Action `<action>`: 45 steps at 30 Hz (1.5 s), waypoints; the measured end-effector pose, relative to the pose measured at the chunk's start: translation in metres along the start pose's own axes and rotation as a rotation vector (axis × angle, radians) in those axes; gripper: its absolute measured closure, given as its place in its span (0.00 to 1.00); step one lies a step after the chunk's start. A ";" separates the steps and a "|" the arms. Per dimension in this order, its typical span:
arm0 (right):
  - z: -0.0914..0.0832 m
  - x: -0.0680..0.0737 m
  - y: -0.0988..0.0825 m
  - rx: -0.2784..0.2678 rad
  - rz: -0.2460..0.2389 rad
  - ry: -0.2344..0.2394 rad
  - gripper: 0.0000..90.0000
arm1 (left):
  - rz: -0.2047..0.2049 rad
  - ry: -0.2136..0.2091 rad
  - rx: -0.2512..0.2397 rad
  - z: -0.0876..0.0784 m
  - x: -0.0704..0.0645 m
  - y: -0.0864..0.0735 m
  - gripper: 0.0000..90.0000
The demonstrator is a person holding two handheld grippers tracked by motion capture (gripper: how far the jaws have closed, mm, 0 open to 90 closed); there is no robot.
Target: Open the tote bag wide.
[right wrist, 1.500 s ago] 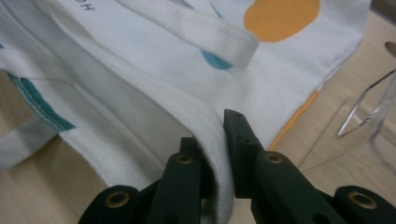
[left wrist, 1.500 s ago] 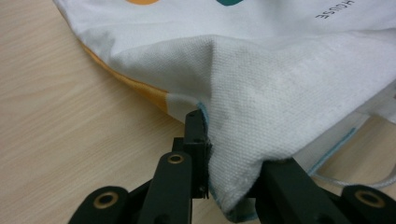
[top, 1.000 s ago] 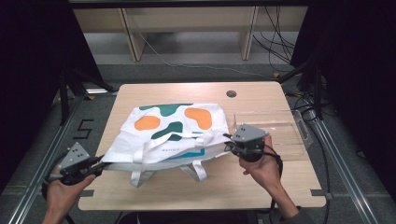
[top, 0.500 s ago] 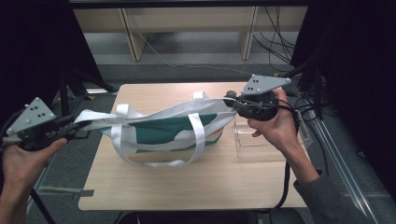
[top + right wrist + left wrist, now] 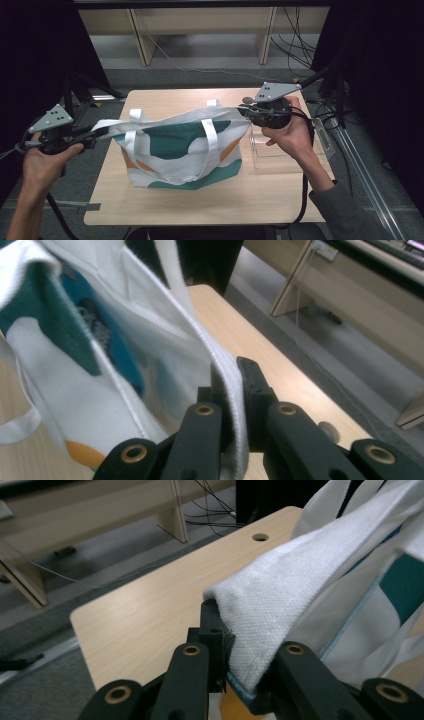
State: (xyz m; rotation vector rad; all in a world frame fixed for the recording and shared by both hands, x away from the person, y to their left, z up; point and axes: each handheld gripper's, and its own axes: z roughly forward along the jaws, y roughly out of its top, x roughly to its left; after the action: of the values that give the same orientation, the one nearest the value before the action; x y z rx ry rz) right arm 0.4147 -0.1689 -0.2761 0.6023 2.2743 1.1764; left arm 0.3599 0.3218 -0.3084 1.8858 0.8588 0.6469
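Tote bag (image 5: pixel 182 150), white with teal and orange patches, hanging stretched between two tools above the wooden desk (image 5: pixel 150 205), its bottom seemingly just grazing or resting lightly on the desktop near the middle. Starting at the left: left tool (image 5: pixel 92 136) pinching the left corner of the bag's rim, jaws pressed together on the thick white hem, as seen close up in the left gripper view, where the folded canvas (image 5: pixel 280 615) is sitting wedged between the black jaws. Holding that corner out past the desk's left edge, probably to keep the mouth pulled taut. Moving to the middle: two white handles (image 5: pixel 214 137) drooping down over the near side, rim running in a nearly straight line from corner to corner, mouth opening slightly so the teal lining is showing. Moving right: right tool (image 5: pixel 246 111) clamping the opposite corner of the rim, jaws closed tight on a thin edge of white fabric (image 5: pixel 231 385) in the right gripper view. Lifting both corners evenly, likely to stand the bag upright and open. Clear plastic box (image 5: pixel 270 147) sitting on the desk just beside the bag's right side, under the right hand (image 5: pixel 290 135).
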 end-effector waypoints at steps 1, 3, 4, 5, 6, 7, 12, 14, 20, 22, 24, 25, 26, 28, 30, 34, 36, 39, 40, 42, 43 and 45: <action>0.000 0.000 0.000 0.000 0.000 0.000 0.97 | 0.000 0.000 0.000 0.000 0.000 0.000 0.90; 0.006 -0.001 -0.004 0.019 -0.001 0.002 0.97 | -0.001 0.009 0.024 0.005 0.000 -0.005 0.90; 0.009 -0.001 -0.006 0.026 0.001 -0.001 0.97 | -0.003 0.015 0.040 0.009 0.001 -0.008 0.90; 0.013 -0.001 -0.009 0.031 0.019 -0.010 0.97 | -0.004 0.015 0.045 0.011 0.002 -0.009 0.90; 0.018 -0.001 -0.011 0.045 0.026 -0.010 0.97 | -0.005 0.012 0.060 0.018 0.004 -0.013 0.90; 0.018 -0.001 -0.011 0.045 0.026 -0.010 0.97 | -0.005 0.012 0.060 0.018 0.004 -0.013 0.89; 0.030 -0.003 -0.021 0.074 0.011 -0.004 0.97 | -0.016 0.006 0.094 0.035 0.009 -0.027 0.89; 0.038 -0.003 -0.030 0.090 0.029 -0.013 0.97 | -0.024 -0.005 0.107 0.045 0.012 -0.035 0.89; 0.048 -0.001 -0.046 0.103 0.042 -0.006 0.97 | -0.056 -0.029 0.120 0.059 0.014 -0.052 0.89; 0.050 0.000 -0.052 0.109 0.035 -0.008 0.97 | -0.044 -0.033 0.135 0.061 0.014 -0.056 0.89; 0.053 0.002 -0.058 0.114 0.063 0.000 0.97 | -0.049 -0.038 0.148 0.063 0.013 -0.060 0.89; 0.053 0.002 -0.058 0.114 0.063 0.000 0.97 | -0.049 -0.038 0.148 0.063 0.013 -0.060 0.89; 0.057 0.003 -0.065 0.124 0.070 0.008 0.97 | -0.073 -0.036 0.146 0.067 0.010 -0.066 0.89; 0.059 0.006 -0.071 0.123 0.063 0.011 0.97 | -0.066 -0.042 0.159 0.068 0.010 -0.069 0.89; 0.062 0.010 -0.075 0.133 0.053 0.006 0.97 | -0.062 -0.049 0.186 0.073 0.010 -0.077 0.89; 0.066 0.019 -0.084 0.149 0.033 -0.015 0.97 | -0.019 -0.053 0.260 0.082 0.008 -0.088 0.89; 0.069 0.026 -0.091 0.163 0.051 -0.016 0.97 | -0.020 -0.061 0.303 0.090 0.007 -0.096 0.90; 0.075 0.033 -0.104 0.197 0.049 -0.028 0.97 | -0.055 -0.075 0.337 0.101 0.005 -0.109 0.90; 0.078 0.035 -0.110 0.198 0.055 -0.027 0.97 | -0.062 -0.074 0.349 0.104 0.005 -0.113 0.90; 0.081 0.040 -0.121 0.216 0.084 -0.017 0.97 | -0.050 -0.088 0.372 0.109 0.006 -0.120 0.90; 0.083 0.042 -0.125 0.234 0.073 -0.011 0.97 | -0.059 -0.091 0.384 0.112 0.005 -0.124 0.90; 0.084 0.046 -0.132 0.244 0.069 -0.015 0.97 | -0.072 -0.098 0.405 0.117 0.002 -0.131 0.90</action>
State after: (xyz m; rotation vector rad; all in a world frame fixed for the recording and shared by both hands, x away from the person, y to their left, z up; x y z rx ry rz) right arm 0.4109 -0.1597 -0.4391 0.7838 2.4204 0.9278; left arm 0.4087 0.3027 -0.4764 2.2132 1.0468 0.3493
